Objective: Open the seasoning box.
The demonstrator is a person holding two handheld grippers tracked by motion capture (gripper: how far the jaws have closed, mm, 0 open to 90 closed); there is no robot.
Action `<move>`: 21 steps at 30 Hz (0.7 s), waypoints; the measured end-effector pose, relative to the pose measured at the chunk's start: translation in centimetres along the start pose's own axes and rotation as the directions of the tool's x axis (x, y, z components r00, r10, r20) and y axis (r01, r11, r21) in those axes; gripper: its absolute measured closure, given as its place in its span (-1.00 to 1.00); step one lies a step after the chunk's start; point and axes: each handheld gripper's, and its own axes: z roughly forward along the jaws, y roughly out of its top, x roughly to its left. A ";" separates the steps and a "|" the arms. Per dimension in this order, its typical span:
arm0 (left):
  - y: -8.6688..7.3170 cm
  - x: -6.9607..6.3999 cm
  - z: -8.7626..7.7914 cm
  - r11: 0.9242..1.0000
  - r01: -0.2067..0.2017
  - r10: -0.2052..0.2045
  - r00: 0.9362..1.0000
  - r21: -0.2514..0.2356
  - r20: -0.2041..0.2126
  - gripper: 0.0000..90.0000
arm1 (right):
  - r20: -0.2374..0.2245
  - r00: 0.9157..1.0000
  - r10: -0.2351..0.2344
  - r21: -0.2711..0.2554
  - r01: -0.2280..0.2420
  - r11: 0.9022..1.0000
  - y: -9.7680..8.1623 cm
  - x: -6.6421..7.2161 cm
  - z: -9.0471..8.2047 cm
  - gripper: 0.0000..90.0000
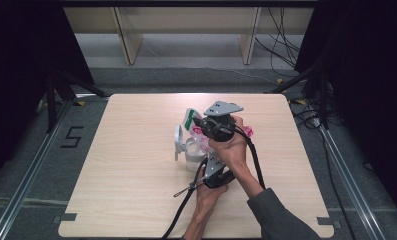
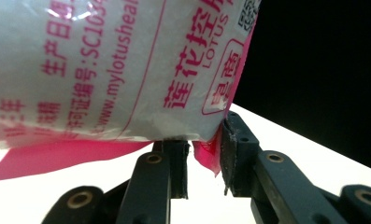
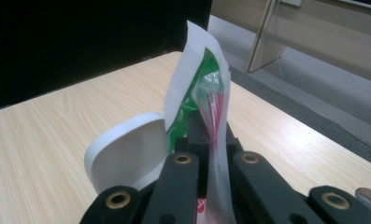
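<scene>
A white plastic bag [image 2: 103,70] with pink print and a green-and-white top [image 1: 190,119] hangs over the middle of the table between both grippers. My right gripper [image 3: 209,140] is shut on the bag's upper edge [image 3: 197,88]; in the high view it [image 1: 200,123] points left from the hand on the right. My left gripper [image 2: 204,163] comes up from below, its jaws pinching the pink bottom seam; in the high view it [image 1: 206,154] sits just under the right hand. Beneath the bag stands a white round container [image 1: 192,154], its hinged lid [image 1: 178,141] [image 3: 127,154] open.
The light wooden table [image 1: 136,200] has bare room on all sides of the hands. Black gripper cables [image 1: 256,160] trail toward its near edge. Behind it are wooden shelf legs [image 1: 128,40], floor cables [image 1: 286,55] and dark curtains at both sides.
</scene>
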 end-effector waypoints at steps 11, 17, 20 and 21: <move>0.0 0.0 0.0 1.000 -0.005 0.005 1.000 0.002 -0.003 0.63 | -0.007 1.000 -0.001 -0.006 0.001 1.000 0.0 -0.2 -0.1 1.00; 0.1 0.0 0.0 1.000 -0.008 0.008 1.000 -0.001 -0.005 0.63 | -0.002 0.999 0.032 -0.011 -0.032 0.999 0.0 0.0 -0.2 1.00; 0.1 -0.1 0.0 1.000 -0.002 0.002 1.000 -0.006 -0.007 0.63 | -0.015 1.000 0.010 -0.001 -0.010 1.000 0.1 -0.1 -0.2 1.00; 0.1 -0.1 0.0 1.000 0.000 0.000 1.000 -0.009 -0.007 0.63 | -0.013 1.000 0.000 -0.004 0.000 1.000 0.2 -0.1 -0.2 1.00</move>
